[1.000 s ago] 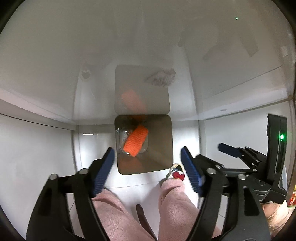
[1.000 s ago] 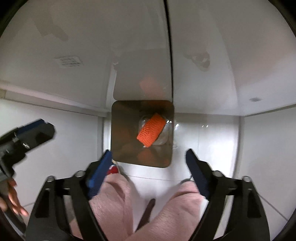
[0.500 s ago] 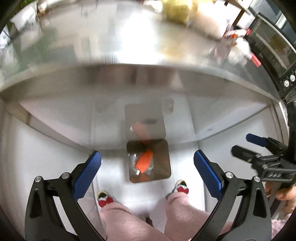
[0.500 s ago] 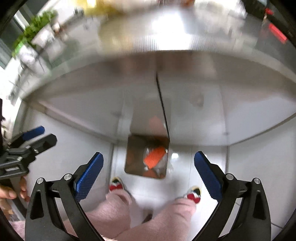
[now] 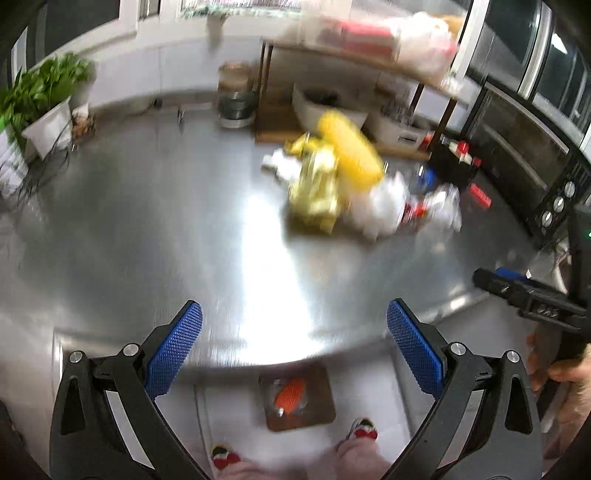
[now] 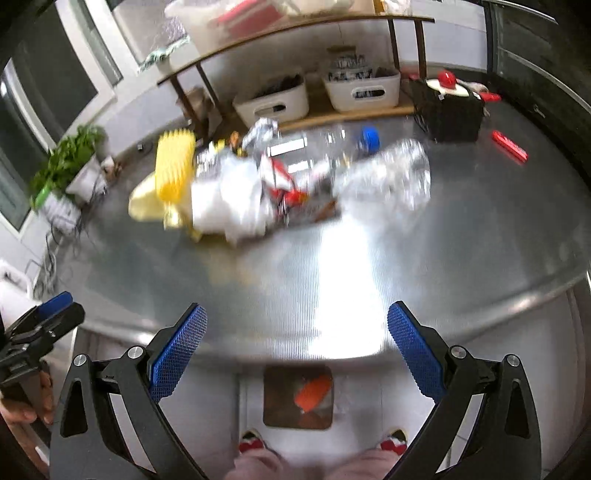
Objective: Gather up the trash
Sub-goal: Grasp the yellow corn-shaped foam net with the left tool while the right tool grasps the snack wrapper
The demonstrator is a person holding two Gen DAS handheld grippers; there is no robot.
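A blurred heap of trash (image 5: 343,184) lies on the steel counter (image 5: 147,221): yellow wrappers, white plastic, a clear bottle. The right wrist view shows the same trash heap (image 6: 258,184) with a crushed clear bottle (image 6: 391,173) and a blue cap (image 6: 370,138). Down on the floor a brown bin (image 5: 300,397) holds an orange net piece (image 5: 290,395) and clear plastic; the right wrist view shows that bin (image 6: 277,398) too. My left gripper (image 5: 293,349) hangs open and empty above the counter's front edge. My right gripper (image 6: 295,350) is likewise open and empty.
A wooden shelf (image 6: 295,29) with white baskets (image 6: 364,90) stands at the back. A black box (image 6: 448,110) and a red item (image 6: 509,146) sit at the right, an oven (image 5: 528,155) beyond. A potted plant (image 5: 40,99) stands far left. Feet in slippers (image 5: 364,432) flank the bin.
Both grippers have risen from low over the bin to above the counter edge, so the counter and trash heap come into view. Their jaws have spread wider. The orange piece stays in the bin.
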